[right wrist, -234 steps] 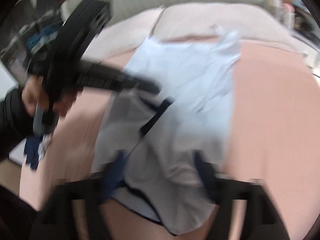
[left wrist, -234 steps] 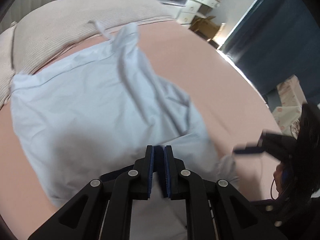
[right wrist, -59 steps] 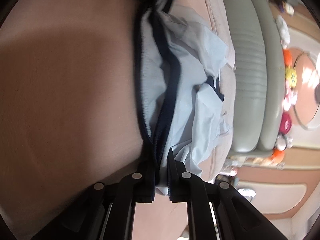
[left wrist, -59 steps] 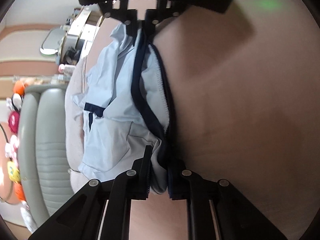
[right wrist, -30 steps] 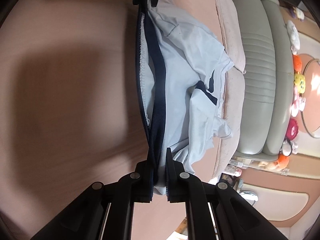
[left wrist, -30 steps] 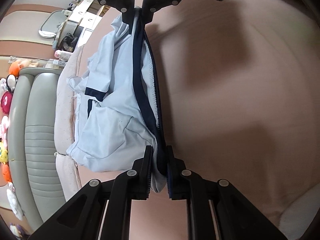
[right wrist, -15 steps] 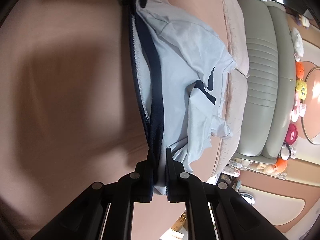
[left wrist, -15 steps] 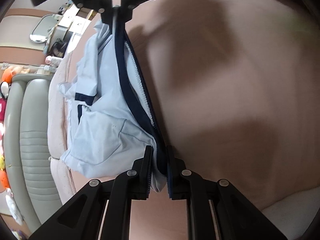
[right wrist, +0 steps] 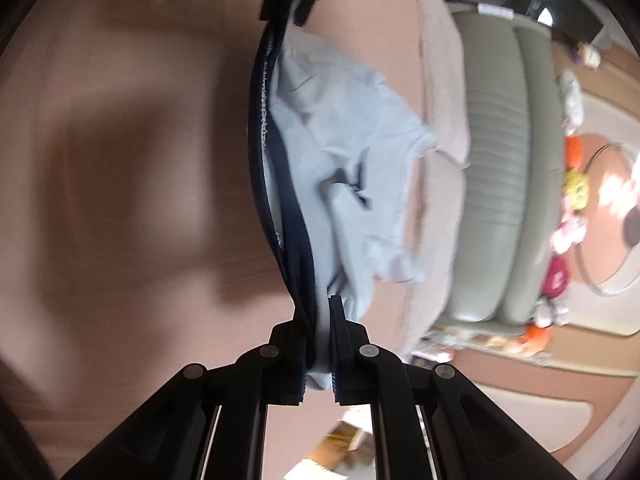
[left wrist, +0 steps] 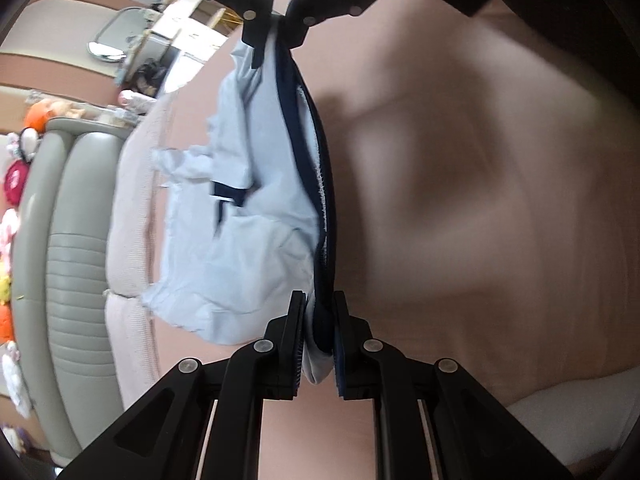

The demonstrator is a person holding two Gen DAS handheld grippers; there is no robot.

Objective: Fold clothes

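No readable text, label, brand or number in either view. The small white rectangular tag [right wrist: 495,9] at the top of the grey-green padded headboard [right wrist: 496,152] — too blurred to read. The round dark-pink plush toy [right wrist: 557,278] beside the headboard carries a pale mark — cannot tell what it says.

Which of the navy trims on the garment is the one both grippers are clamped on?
The long navy waistband, stretched between the left gripper and right gripper. The short navy pocket trim lies loose mid-fabric, ungripped.
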